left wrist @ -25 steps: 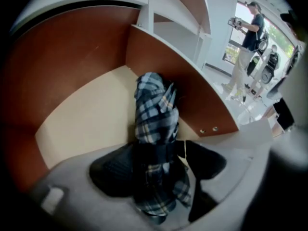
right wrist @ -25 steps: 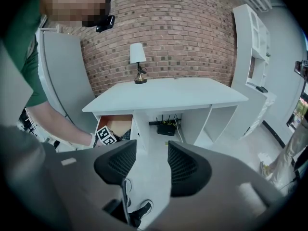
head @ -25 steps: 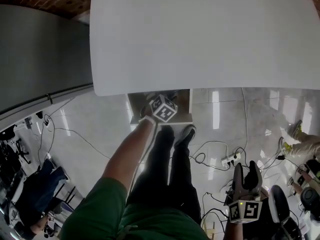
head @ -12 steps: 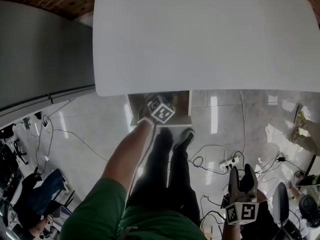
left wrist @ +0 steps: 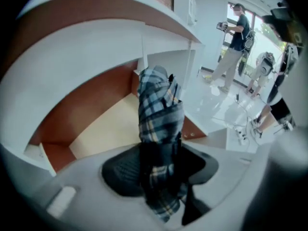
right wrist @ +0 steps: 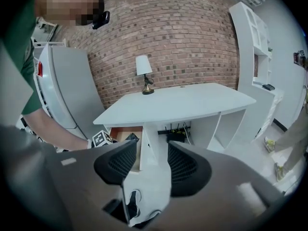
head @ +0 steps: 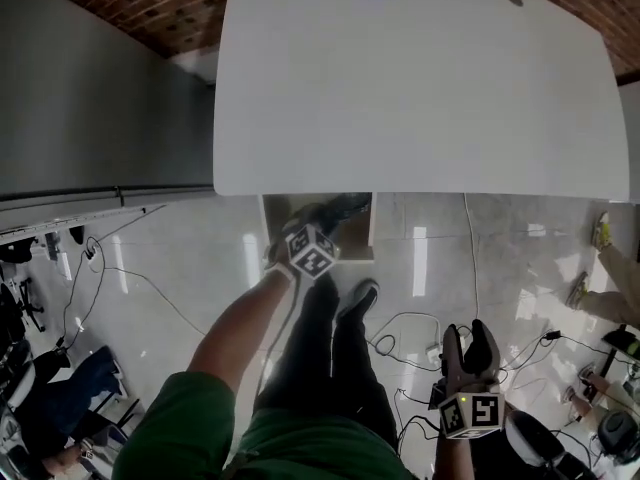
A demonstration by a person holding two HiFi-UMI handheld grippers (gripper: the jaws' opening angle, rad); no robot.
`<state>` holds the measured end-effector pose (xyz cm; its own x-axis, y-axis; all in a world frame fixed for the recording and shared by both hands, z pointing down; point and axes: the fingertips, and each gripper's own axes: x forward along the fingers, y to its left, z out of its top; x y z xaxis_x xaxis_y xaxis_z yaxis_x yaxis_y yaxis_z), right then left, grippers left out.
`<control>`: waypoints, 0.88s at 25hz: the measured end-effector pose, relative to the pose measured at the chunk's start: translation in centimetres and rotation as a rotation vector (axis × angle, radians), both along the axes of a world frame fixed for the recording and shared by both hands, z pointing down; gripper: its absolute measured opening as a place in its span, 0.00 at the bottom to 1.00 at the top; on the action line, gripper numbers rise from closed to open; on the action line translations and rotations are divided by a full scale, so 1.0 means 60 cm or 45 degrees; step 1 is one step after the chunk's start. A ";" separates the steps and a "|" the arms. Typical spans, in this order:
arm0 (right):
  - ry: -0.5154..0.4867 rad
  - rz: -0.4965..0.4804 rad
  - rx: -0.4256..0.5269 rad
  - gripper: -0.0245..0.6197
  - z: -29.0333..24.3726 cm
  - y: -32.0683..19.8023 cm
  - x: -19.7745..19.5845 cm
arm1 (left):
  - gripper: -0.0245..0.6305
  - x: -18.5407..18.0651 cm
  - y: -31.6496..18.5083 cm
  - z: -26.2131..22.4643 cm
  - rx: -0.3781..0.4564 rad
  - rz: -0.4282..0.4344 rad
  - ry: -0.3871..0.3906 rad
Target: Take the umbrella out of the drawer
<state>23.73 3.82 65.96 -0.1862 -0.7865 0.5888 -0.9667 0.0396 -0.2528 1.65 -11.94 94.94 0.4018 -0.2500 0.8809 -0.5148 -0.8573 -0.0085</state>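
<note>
Your left gripper [left wrist: 159, 163] has just been closing, and its jaws now clench the folded plaid umbrella [left wrist: 159, 107], both pads pressed into the cloth near one end of the bundle. A short tail hangs out on the camera side and most of the length stands beyond the jaws. Your right gripper [right wrist: 153, 165] is released, jaws apart with nothing between them, held low and well away from the work. The umbrella rises over the open drawer [left wrist: 82, 105], whose pale bottom shows bare behind it. Its far end points toward the underside of the white desk [head: 400, 88]; I cannot tell whether it has fully cleared the drawer. Expect it to be light, with a stiff shaft inside and soft, loose cloth outside. The cloth will probably squash and may slide on the core, so a grip on fabric alone could creep. Since you hold it near one end, the long free part may lever and swing. A hold nearer the middle, squeezing through to the shaft, would likely be steadier, and the idle gripper could support it. Watch the desk edge above.
</note>
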 end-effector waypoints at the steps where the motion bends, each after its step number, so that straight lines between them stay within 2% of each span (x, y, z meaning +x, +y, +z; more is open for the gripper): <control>1: -0.011 -0.007 0.018 0.35 -0.010 -0.004 -0.006 | 0.35 -0.002 0.008 -0.021 0.006 0.001 0.010; 5: -0.032 -0.049 0.081 0.35 -0.055 -0.015 -0.015 | 0.35 0.007 0.034 -0.113 0.041 -0.014 0.069; 8: 0.015 -0.082 0.113 0.35 -0.089 -0.028 -0.013 | 0.35 0.008 0.037 -0.187 0.079 -0.037 0.114; 19: -0.009 -0.104 0.313 0.35 -0.271 -0.052 -0.030 | 0.35 -0.028 0.051 -0.470 0.192 -0.119 0.304; 22: -0.019 -0.085 0.360 0.35 -0.312 -0.061 -0.033 | 0.35 -0.050 0.032 -0.532 0.236 -0.176 0.309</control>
<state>21.72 0.14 47.27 -0.2503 -0.9048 0.3444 -0.9558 0.1742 -0.2369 -1.35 -9.99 63.03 0.5456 -0.4642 0.6978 -0.6324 -0.7743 -0.0206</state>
